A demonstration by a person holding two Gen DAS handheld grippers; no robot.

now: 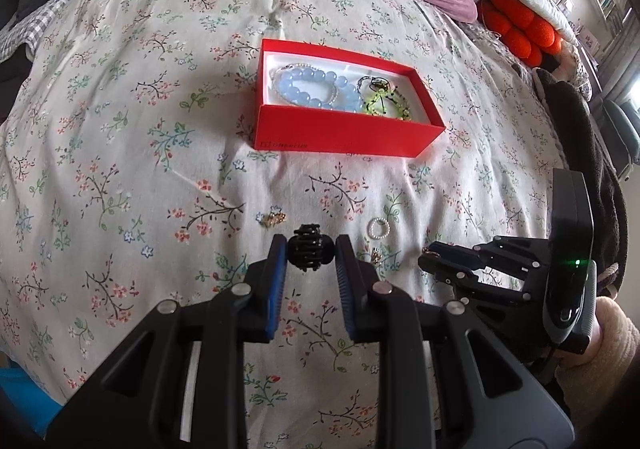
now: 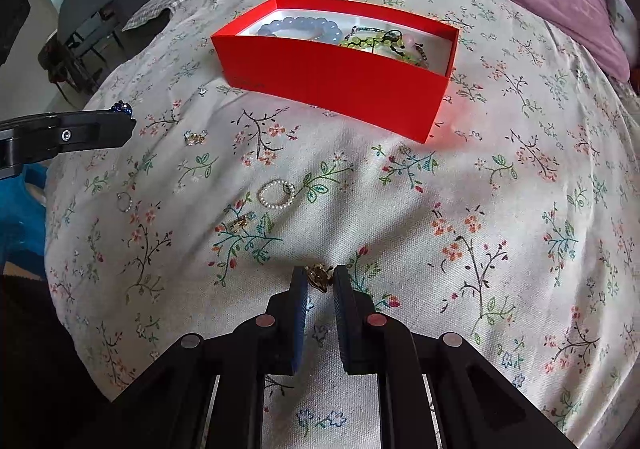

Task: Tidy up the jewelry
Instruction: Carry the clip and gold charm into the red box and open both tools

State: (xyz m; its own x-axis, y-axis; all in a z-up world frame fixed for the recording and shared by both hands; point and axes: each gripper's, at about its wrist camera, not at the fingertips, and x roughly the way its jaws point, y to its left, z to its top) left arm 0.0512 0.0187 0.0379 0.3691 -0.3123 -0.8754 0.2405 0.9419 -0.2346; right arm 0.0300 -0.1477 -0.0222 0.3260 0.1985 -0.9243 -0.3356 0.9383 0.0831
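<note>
While box (image 1: 344, 131) lies lengthwise left-right, left gripper (image 1: 311, 251) clamps black bead cluster (image 1: 310, 252), right gripper (image 2: 320, 279) pinches gold piece (image 2: 319, 276).

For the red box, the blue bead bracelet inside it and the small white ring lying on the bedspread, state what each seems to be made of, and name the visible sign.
Red box: probably cardboard, matte, with crisp folded edges and a white lining.
Blue bead bracelet: glass or polished stone, perhaps plastic; the beads look translucent and glossy.
Small white ring: tiny pearl-like beads, rounded with a soft sheen; real or imitation cannot be told.

Both wrist cameras are looking low across the bed (image 1: 120, 121), sharing the red box (image 1: 344, 129) ahead.
</note>
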